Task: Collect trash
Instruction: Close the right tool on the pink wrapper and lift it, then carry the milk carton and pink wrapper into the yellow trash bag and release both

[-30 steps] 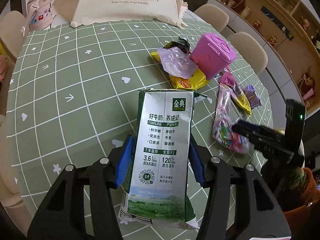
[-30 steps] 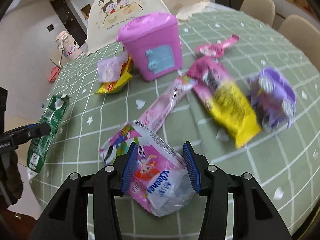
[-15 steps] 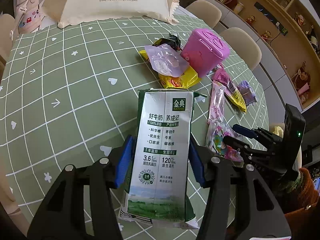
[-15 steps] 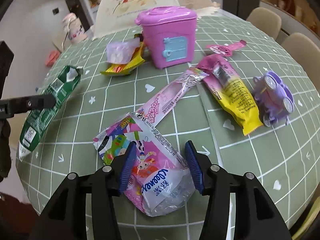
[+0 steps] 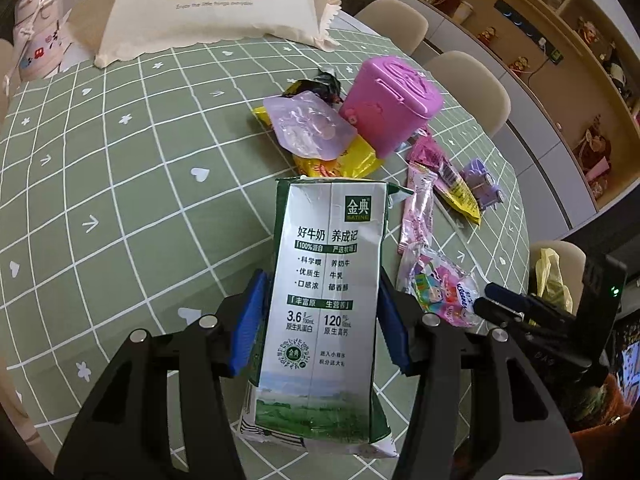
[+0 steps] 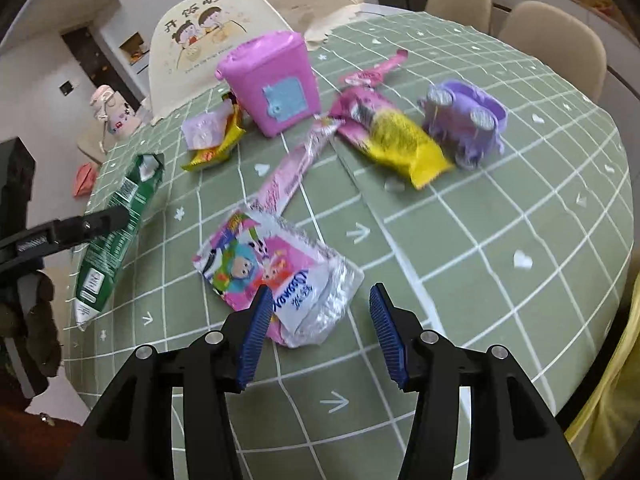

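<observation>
The left hand-held gripper (image 5: 322, 320) is clamped on a flattened green-and-white milk carton (image 5: 326, 276), its blue pads pressed against the carton's two long edges; the carton is held above the near edge of the table (image 5: 120, 184), its lower end hanging past the fingers. The right hand-held gripper (image 6: 316, 328) stands wide open and holds nothing: its left pad overlaps the near corner of a crumpled pink tissue packet (image 6: 276, 272) that lies on the table, while its right pad is over bare cloth. Beyond the packet a long pink wrapper (image 6: 296, 168) runs toward the closed pink toy bin (image 6: 272, 84), which stands upright. A yellow-and-pink snack bag (image 6: 392, 136) lies just right of the wrapper, with a purple toy car (image 6: 464, 120) touching or nearly touching its far side. Left of the bin sit a pale purple pouch (image 6: 202, 132) on a yellow wrapper (image 6: 216, 152). The widest bare stretch of green checked cloth lies to the left in the left wrist view; another runs along the table's round right edge in the right wrist view.
</observation>
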`<state>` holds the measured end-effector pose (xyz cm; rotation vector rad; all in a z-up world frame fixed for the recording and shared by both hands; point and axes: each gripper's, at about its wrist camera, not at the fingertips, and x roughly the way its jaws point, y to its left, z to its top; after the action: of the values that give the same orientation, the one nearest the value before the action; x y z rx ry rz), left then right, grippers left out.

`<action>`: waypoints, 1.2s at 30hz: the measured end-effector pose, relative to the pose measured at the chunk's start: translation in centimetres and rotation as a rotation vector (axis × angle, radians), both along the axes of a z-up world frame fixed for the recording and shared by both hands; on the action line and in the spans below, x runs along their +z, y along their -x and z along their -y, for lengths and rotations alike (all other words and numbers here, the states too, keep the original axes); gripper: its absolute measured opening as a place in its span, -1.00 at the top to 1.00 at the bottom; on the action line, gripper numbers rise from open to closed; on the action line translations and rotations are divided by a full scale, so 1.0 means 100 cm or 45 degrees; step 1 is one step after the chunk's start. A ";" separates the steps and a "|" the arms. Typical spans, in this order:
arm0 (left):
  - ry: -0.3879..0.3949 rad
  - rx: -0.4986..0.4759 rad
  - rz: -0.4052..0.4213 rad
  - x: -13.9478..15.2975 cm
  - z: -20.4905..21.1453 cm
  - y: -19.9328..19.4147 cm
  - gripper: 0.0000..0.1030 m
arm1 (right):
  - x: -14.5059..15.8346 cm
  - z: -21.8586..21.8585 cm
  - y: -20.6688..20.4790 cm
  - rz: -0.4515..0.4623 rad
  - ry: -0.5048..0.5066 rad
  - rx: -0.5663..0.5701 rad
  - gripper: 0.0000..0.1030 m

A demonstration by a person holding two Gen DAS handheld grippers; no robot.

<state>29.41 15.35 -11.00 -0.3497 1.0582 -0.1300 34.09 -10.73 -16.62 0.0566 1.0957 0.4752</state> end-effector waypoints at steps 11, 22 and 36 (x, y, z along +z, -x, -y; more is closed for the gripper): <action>-0.037 -0.008 0.014 0.007 -0.013 0.012 0.02 | -0.009 -0.032 0.000 0.088 0.129 0.014 0.58; -0.049 -0.120 0.055 0.013 -0.015 0.011 0.02 | 0.021 -0.015 0.015 0.161 0.098 -0.183 0.75; -0.021 -0.470 0.130 0.015 0.043 -0.007 0.03 | 0.070 0.024 0.089 0.281 0.234 -0.496 0.75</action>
<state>30.13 11.03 -9.49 -0.1284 1.0136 -0.4641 25.15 -13.16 -9.67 0.0531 0.8798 0.0284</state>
